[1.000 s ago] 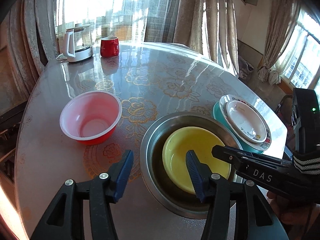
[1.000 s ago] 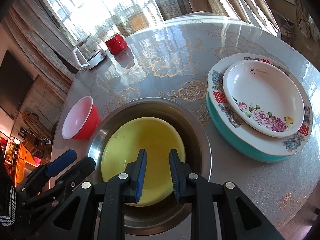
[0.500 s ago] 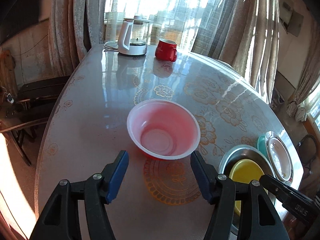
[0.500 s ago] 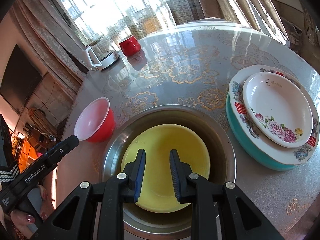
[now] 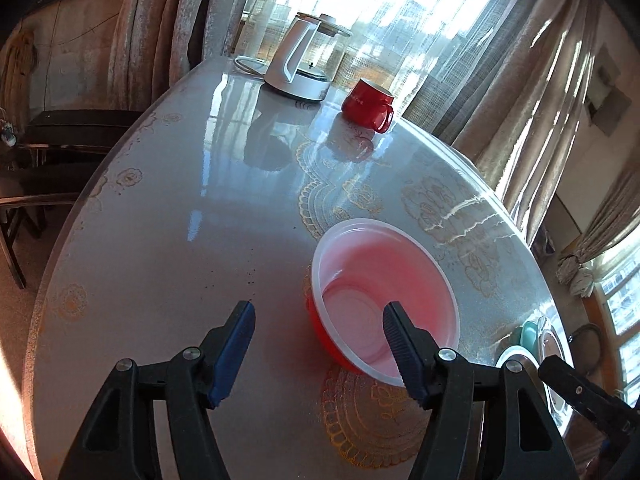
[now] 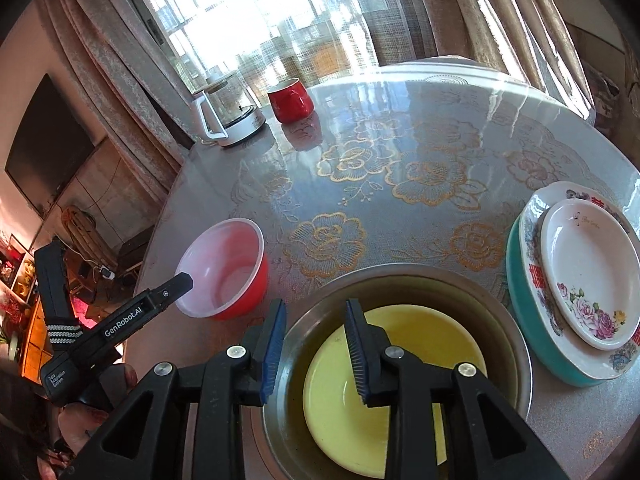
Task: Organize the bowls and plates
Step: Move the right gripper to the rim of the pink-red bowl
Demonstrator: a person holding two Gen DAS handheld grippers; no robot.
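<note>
The left gripper (image 5: 318, 320) is hanging over the table (image 5: 168, 248) with its jaws standing wide apart and nothing clamped; the red bowl (image 5: 384, 292) is sitting on the table just ahead, its near rim lying between the two fingers and the right-hand finger showing over the bowl's hollow. The right gripper (image 6: 314, 330) is opening its jaws, and between them the near-left rim of the steel basin (image 6: 504, 312) is showing, unpinched. The yellow bowl (image 6: 400, 392) is resting inside that basin.

The right wrist view is showing what the left barely catches: the plate stack (image 6: 576, 280), a small flowered dish on a larger plate on a teal one, just right of the basin. Both views are taking in the kettle (image 5: 304, 60) and red mug (image 5: 370, 104) at the far edge
</note>
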